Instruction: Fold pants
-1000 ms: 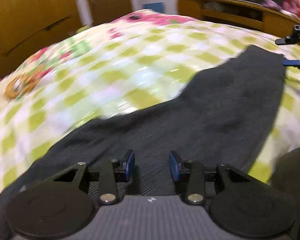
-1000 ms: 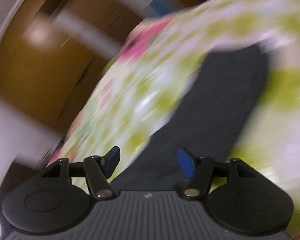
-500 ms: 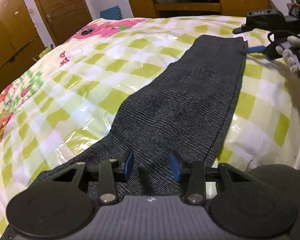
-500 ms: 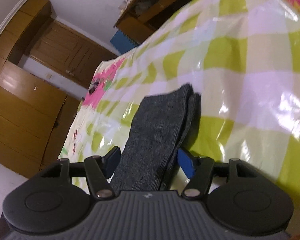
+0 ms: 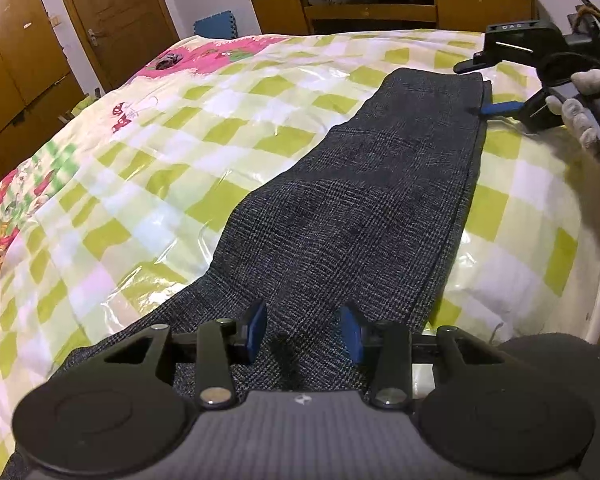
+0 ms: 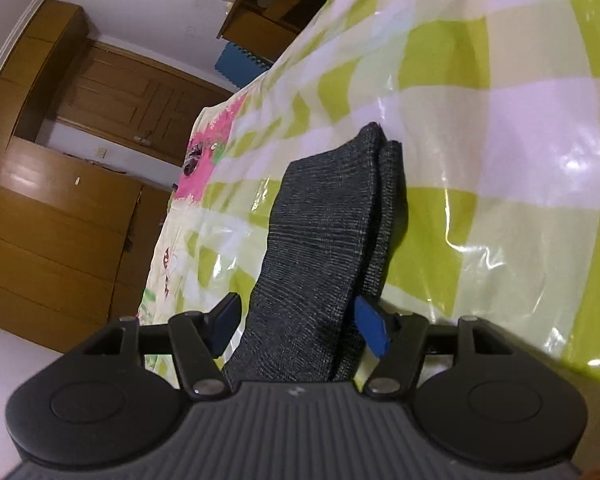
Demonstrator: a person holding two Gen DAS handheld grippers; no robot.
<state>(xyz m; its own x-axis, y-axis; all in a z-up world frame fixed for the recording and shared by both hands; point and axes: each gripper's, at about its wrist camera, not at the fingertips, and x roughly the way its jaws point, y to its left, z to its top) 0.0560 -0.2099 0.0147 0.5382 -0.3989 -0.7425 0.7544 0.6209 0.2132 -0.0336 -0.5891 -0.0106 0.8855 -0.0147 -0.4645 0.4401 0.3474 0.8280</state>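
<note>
Dark grey pants (image 5: 360, 208) lie lengthwise on the green-checked bedspread (image 5: 148, 168), folded leg on leg. My left gripper (image 5: 303, 332) stands open low over their near end, with fabric under and between its blue pads but not pinched. At the far end a gloved hand (image 5: 584, 108) holds my right gripper (image 5: 470, 88), turned on its side, one finger above the cloth and one at its edge. In the right wrist view the pants (image 6: 324, 208) run between that open gripper (image 6: 298, 326); the right pad (image 6: 374, 330) is at the fabric's edge, and the left pad stands clear of the cloth.
A wooden dresser (image 5: 380, 4) stands beyond the bed, with a door (image 5: 112, 20) and wardrobes (image 6: 60, 220) to the left and a blue foam mat (image 5: 216, 26) against the wall. The bed's edge runs close by on the right, beside a dark shape (image 5: 560, 364).
Both views were blurred a second ago and are now steady. The left gripper shifted along the pants. The right gripper rolled and came down, so the pants' far end now lies between its fingers.
</note>
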